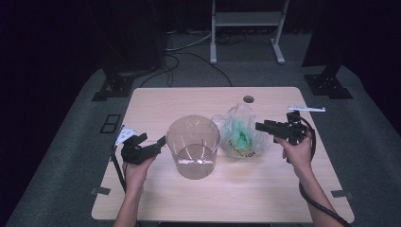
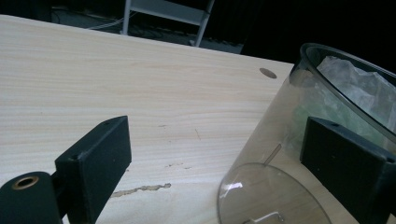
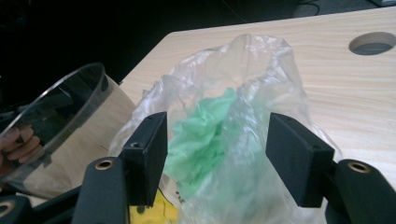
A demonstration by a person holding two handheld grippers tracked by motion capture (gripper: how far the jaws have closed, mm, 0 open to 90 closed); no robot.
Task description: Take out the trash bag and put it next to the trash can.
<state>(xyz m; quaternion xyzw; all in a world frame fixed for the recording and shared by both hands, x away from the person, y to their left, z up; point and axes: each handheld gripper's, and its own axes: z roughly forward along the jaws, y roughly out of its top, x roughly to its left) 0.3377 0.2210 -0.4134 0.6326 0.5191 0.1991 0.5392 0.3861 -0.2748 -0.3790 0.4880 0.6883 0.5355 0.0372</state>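
A: How are the tongs held at this moment?

B: The left tongs [image 1: 158, 143] are held spread wide just beside a clear plastic bin [image 1: 193, 146], which is stood upright at the middle of the bench [image 1: 265, 189]. In the left gripper view one jaw is seen against the bin's outer wall, though contact cannot be confirmed. It is judged that the bin is being steadied or approached.

A: And the right side?

B: The right tongs [image 3: 217, 156] are likewise kept open, nothing gripped, and are aimed at a crumpled clear plastic bag [image 1: 239, 131] with green material [image 3: 205, 135] inside. The bag is set on the bench just right of the bin, apparently touching it. A pinch on the bag's upper folds is probably being lined up.

A: What else is seen around?

B: A round cable hole [image 1: 248, 99] is noted behind the bag, and a small white strip [image 1: 306, 109] near the right edge. Nothing is placed between the tongs and the bag; the bin's rim stands close on one side.
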